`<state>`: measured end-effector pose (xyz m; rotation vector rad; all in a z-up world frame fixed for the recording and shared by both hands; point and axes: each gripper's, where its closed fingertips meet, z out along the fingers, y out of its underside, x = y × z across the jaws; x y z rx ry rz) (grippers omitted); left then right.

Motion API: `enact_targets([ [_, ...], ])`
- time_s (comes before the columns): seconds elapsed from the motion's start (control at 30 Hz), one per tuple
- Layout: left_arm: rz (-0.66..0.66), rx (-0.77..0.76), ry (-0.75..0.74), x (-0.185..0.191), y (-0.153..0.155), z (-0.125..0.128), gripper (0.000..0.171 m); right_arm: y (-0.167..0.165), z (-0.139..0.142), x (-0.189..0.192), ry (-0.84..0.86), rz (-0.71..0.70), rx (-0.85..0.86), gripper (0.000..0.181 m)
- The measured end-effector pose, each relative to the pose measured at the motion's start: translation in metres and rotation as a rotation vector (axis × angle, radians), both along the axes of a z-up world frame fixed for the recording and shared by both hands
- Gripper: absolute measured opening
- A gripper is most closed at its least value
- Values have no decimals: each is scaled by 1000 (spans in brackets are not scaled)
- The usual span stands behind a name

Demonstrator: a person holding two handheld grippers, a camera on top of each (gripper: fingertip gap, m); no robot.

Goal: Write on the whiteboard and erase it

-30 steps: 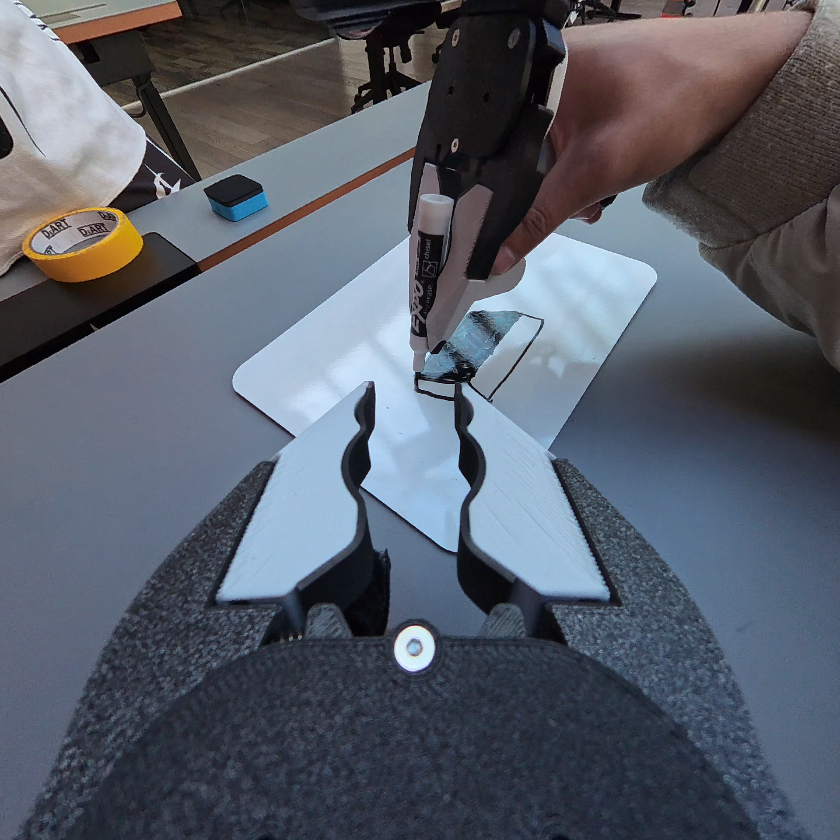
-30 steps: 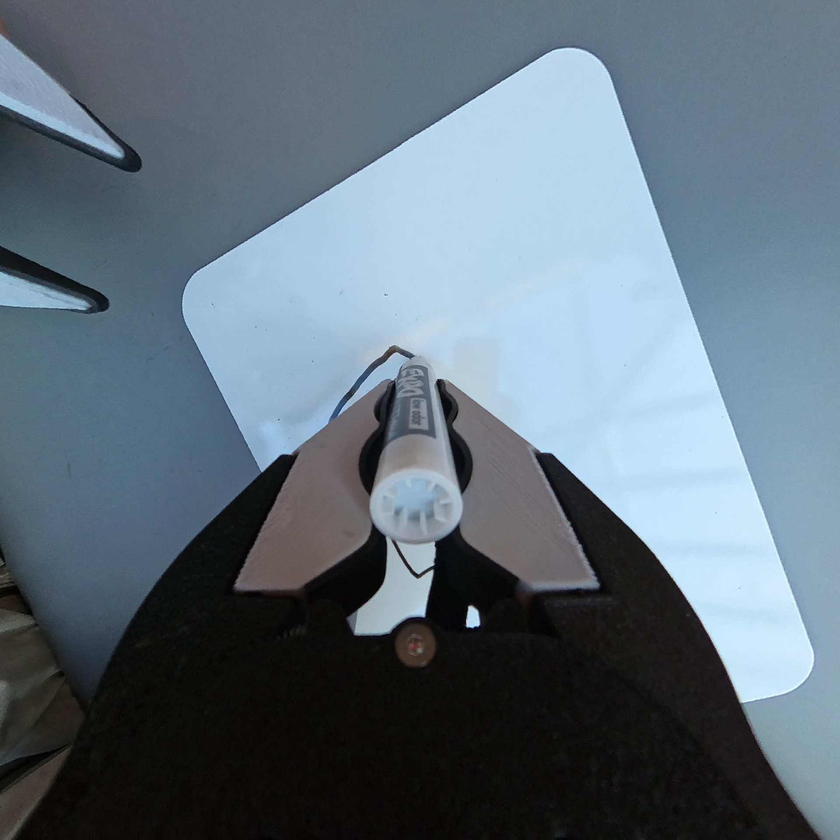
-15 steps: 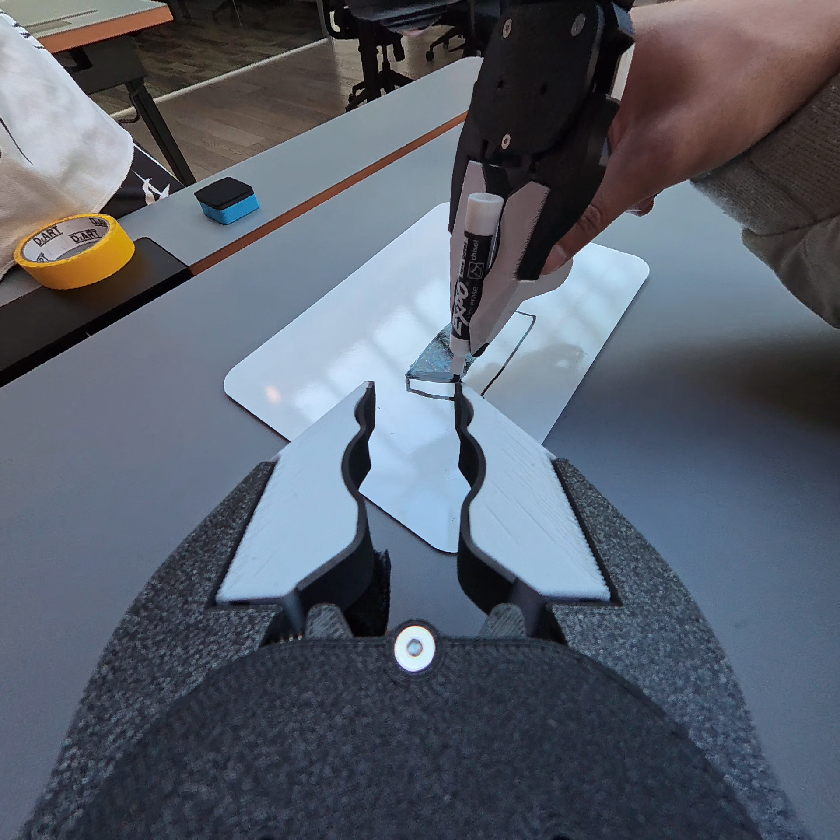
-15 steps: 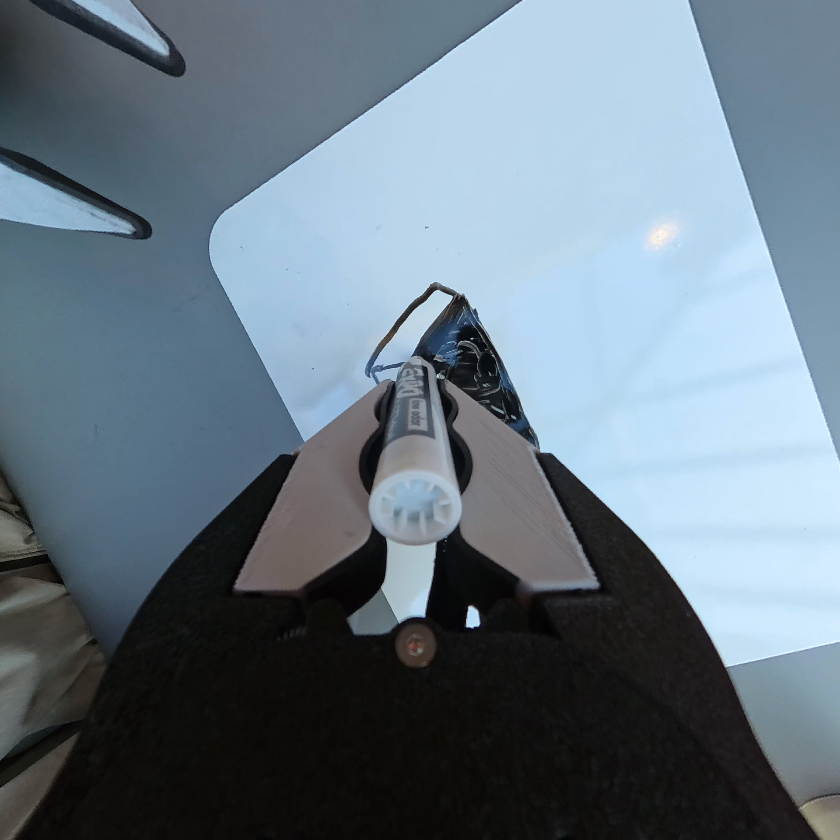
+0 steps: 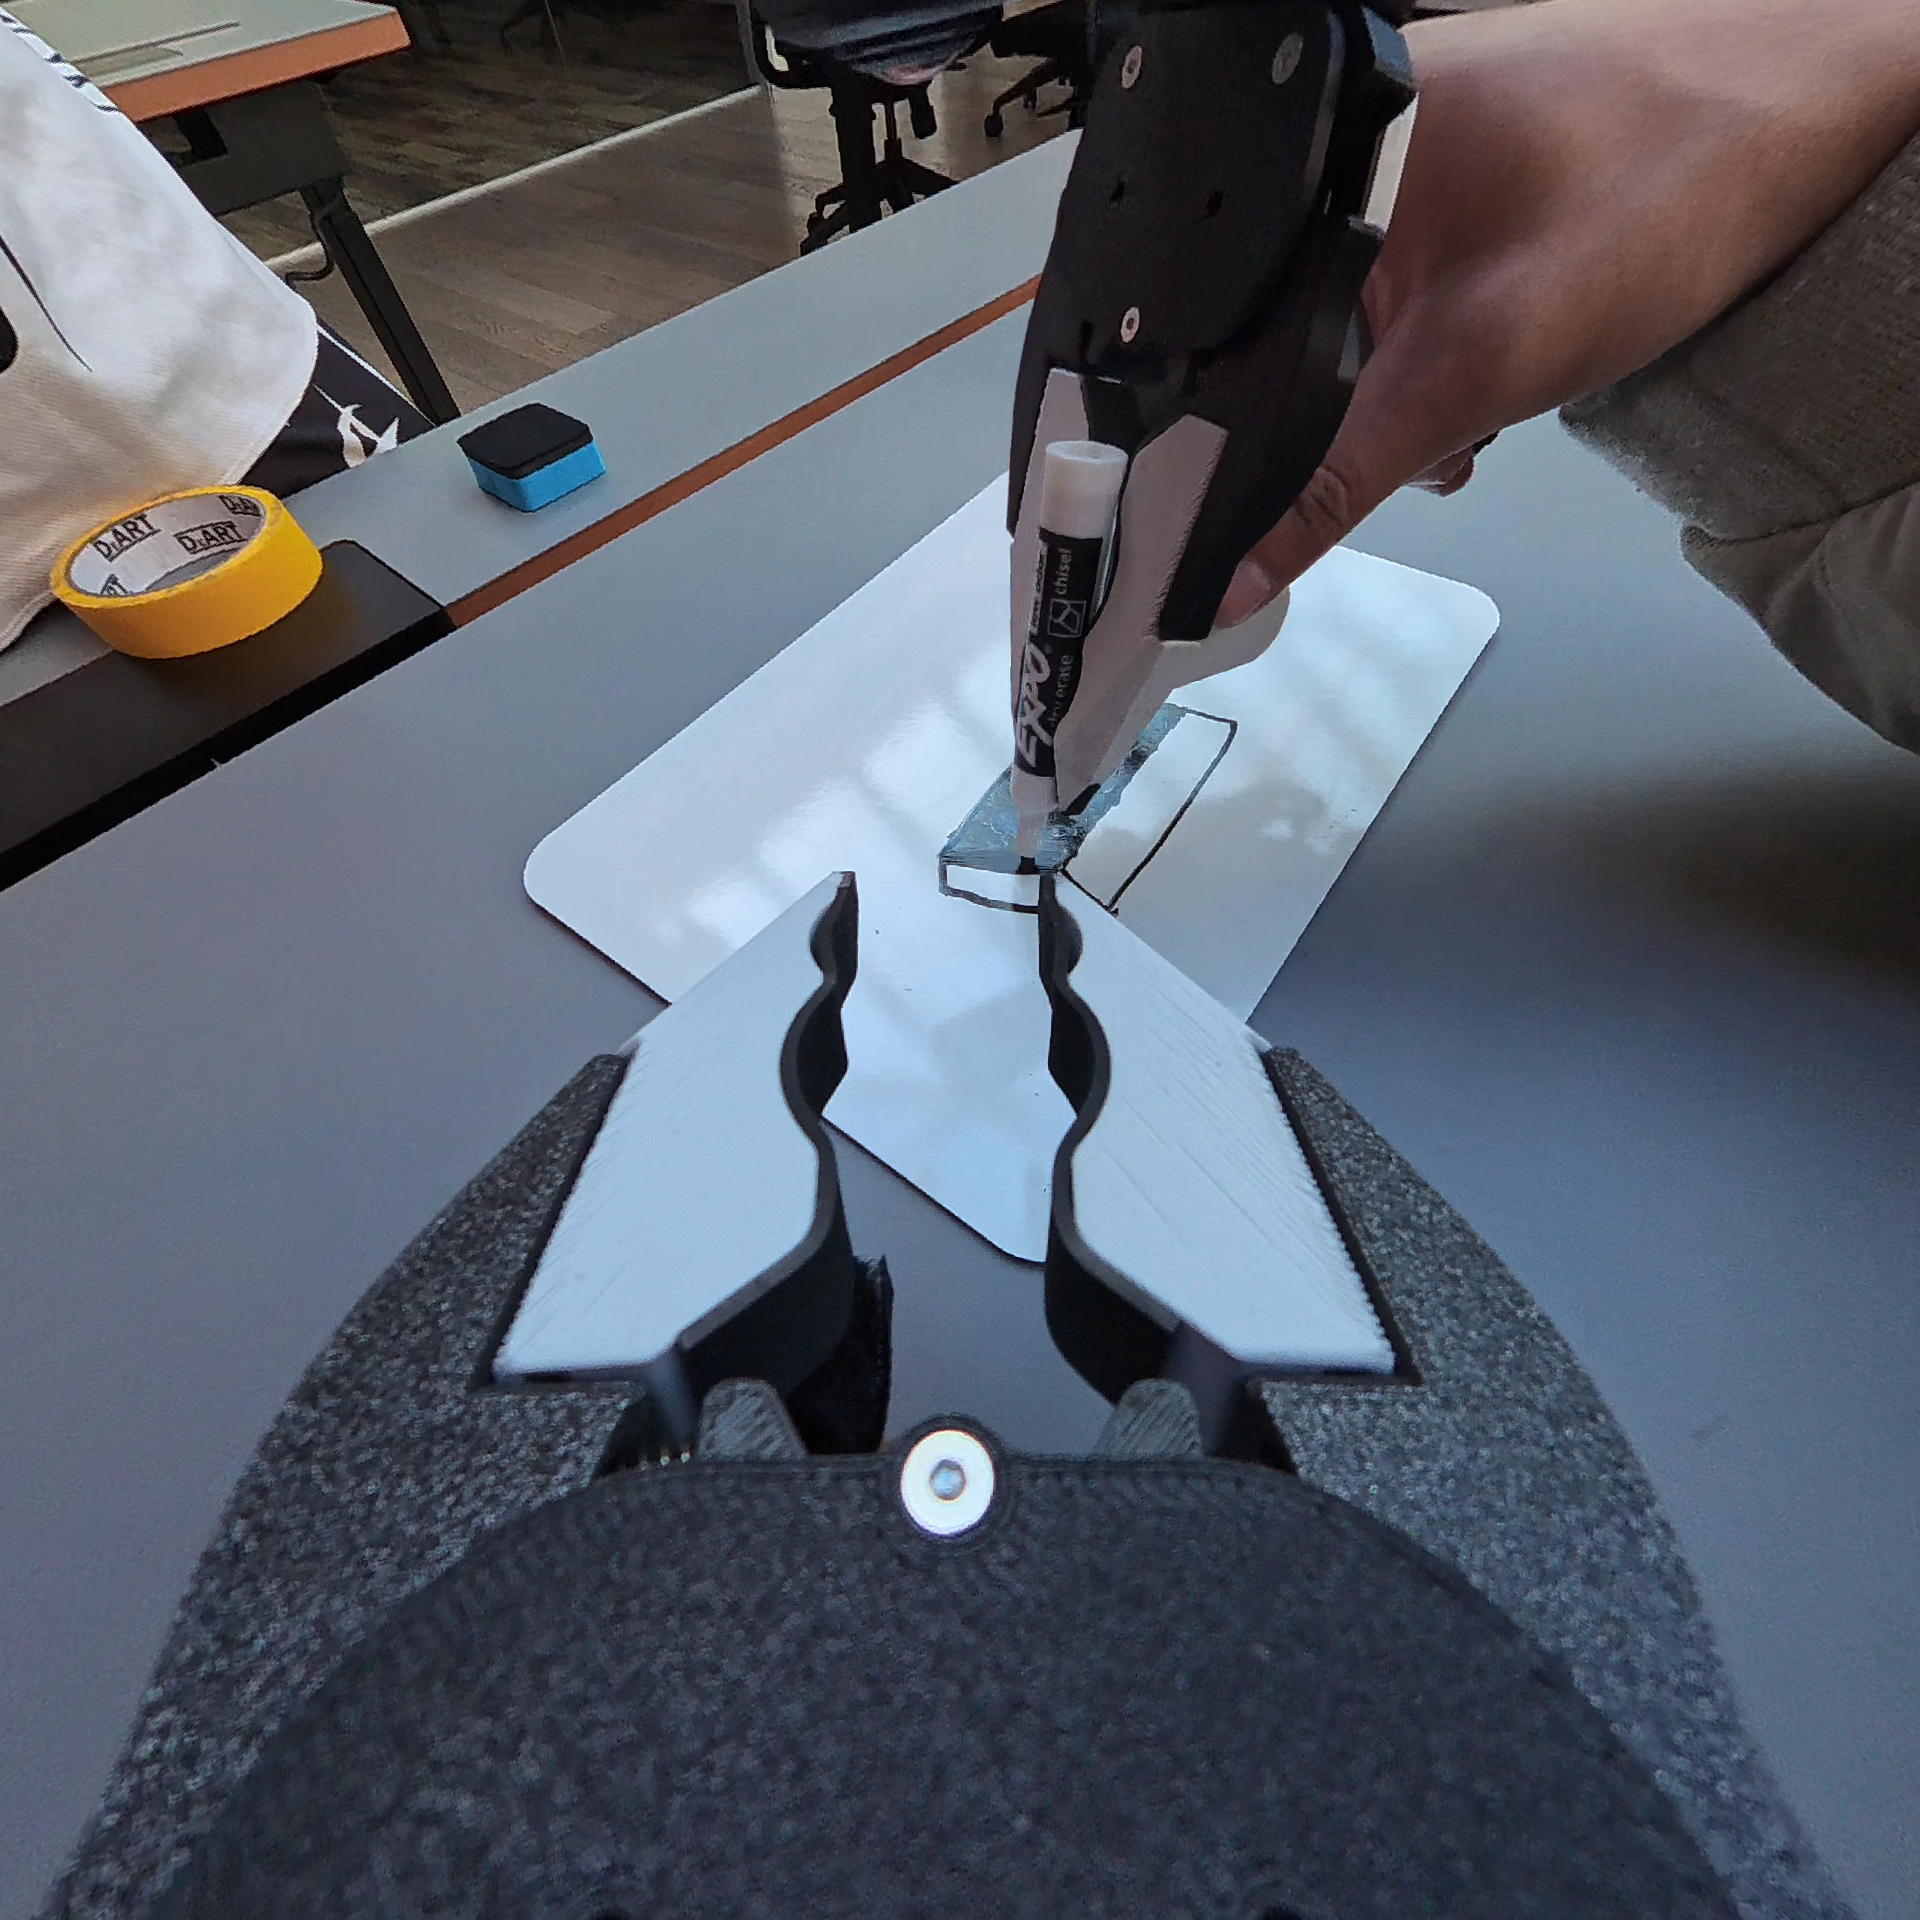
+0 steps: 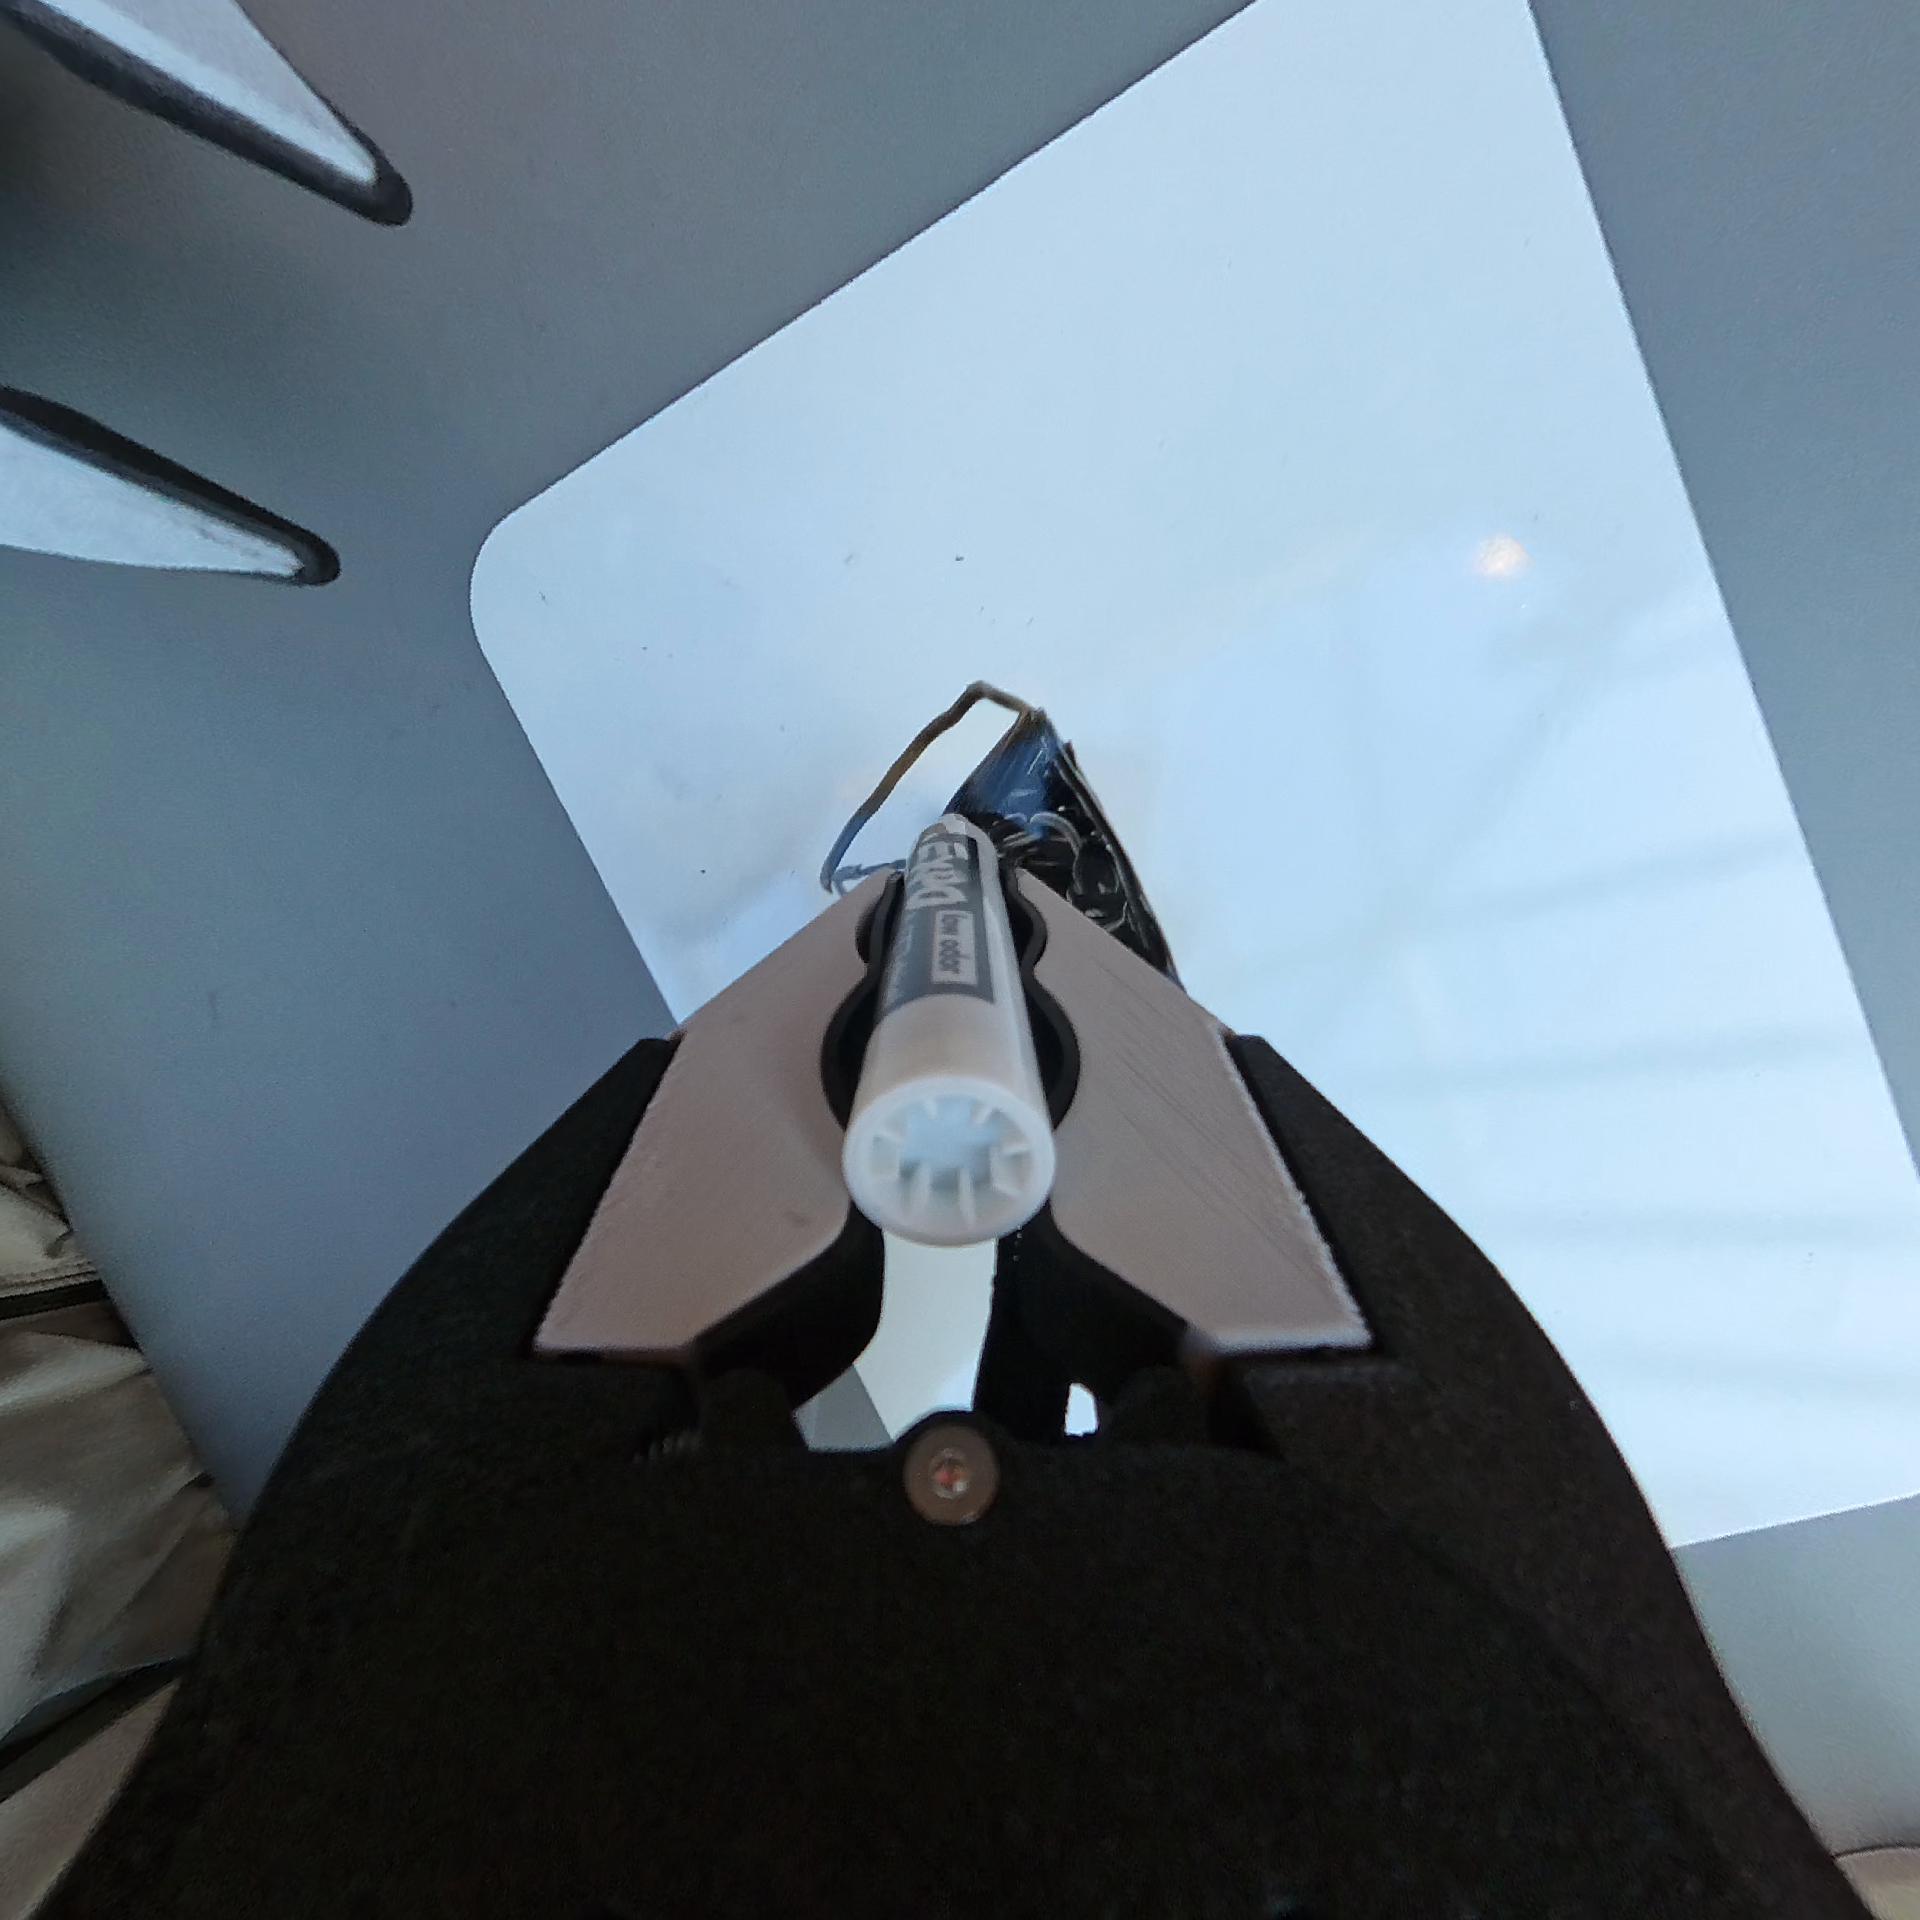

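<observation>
A small whiteboard (image 5: 790, 790) lies on the grey table (image 5: 312, 997). My right gripper (image 6: 951, 883) is shut on a white dry-erase marker (image 6: 951, 997); in the left wrist view the marker (image 5: 1060, 644) stands almost upright with its tip on the board. A black drawn rectangle (image 5: 1153, 800) is partly filled in with black ink (image 6: 1049, 821). My left gripper (image 5: 945, 894) is open and empty, hovering over the board's near corner, its fingertips (image 6: 260, 551) just left of the drawing in the right wrist view.
A yellow tape roll (image 5: 187, 571) and a blue-and-black eraser (image 5: 532, 455) sit at the far left on a neighbouring table. A white cloth (image 5: 114, 312) lies behind the tape. A person's hand and sleeve (image 5: 1662, 343) hold the right gripper. Office chairs stand beyond.
The right gripper has moved the marker along the drawing, first to the right, then back slightly left. The left gripper has stayed open over the board's near corner.
</observation>
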<state>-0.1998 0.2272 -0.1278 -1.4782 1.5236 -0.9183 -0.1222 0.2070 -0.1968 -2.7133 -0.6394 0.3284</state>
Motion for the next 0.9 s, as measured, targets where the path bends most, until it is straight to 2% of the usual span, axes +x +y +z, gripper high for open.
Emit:
enact_targets([
  [0.33,-7,6,6,2,-5,-3,35,-18,0,9,3,-33,-4,18],
  [0.9,-11,4,10,6,-6,-4,35,-46,0,48,-5,-138,-21,18],
])
